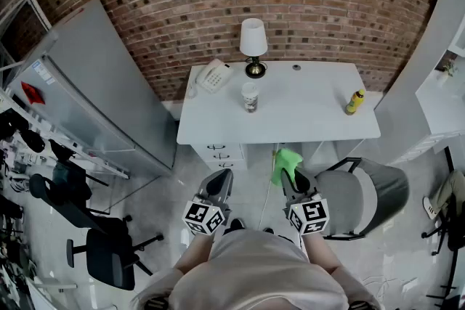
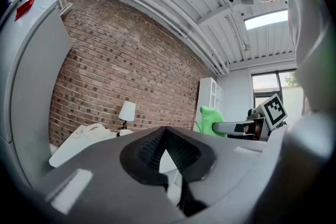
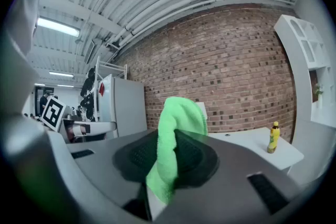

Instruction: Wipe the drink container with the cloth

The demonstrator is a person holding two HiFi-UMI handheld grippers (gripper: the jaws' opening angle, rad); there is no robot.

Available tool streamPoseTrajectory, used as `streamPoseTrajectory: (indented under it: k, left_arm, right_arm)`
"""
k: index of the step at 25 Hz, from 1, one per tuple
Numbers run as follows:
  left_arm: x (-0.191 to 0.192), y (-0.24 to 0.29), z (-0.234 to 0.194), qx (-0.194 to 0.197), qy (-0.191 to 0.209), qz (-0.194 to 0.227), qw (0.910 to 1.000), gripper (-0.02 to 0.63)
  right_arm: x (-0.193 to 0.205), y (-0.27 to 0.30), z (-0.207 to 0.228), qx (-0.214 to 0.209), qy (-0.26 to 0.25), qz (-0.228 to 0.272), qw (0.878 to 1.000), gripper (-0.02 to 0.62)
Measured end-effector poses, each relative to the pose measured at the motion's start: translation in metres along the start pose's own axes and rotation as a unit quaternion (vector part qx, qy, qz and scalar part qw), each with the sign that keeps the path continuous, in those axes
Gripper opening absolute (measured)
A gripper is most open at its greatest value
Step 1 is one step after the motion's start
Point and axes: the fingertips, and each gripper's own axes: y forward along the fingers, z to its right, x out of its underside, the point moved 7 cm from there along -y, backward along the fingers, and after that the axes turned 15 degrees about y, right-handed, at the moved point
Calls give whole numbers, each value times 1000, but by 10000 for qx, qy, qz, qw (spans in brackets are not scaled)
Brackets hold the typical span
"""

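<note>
A yellow drink bottle [image 1: 354, 102] stands near the right end of the white table [image 1: 305, 120]; the right gripper view shows the bottle [image 3: 273, 137] far off to the right. My right gripper [image 1: 289, 177] is shut on a green cloth [image 1: 285, 164], held in front of the table's near edge. The cloth [image 3: 176, 136] sticks up between the jaws. My left gripper [image 1: 219, 185] hangs beside it, shut with nothing in it. In the left gripper view its pads [image 2: 152, 149] meet and the cloth [image 2: 211, 119] shows to the right.
On the table stand a white lamp [image 1: 253, 46], a white telephone [image 1: 213, 75] and a paper cup [image 1: 250, 96]. A grey chair [image 1: 363, 196] sits at my right, black office chairs [image 1: 94, 236] at my left. A grey cabinet [image 1: 94, 94] stands left of the table, a brick wall behind.
</note>
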Motion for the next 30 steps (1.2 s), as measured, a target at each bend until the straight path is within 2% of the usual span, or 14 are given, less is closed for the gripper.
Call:
streamPoseTrajectory:
  k: [19, 25, 30]
  left_arm:
    - [6, 2, 14, -144, -116, 19, 9998, 6]
    - [12, 26, -12, -100, -176, 9, 9998, 6]
    - [23, 65, -58, 35, -230, 43, 9997, 6]
  right_arm:
    - [-1, -3, 11, -158, -86, -100, 9998, 70]
    - [-7, 27, 22, -89, -121, -146, 9998, 70]
    - [-10, 80, 33, 38, -162, -204, 9997, 70]
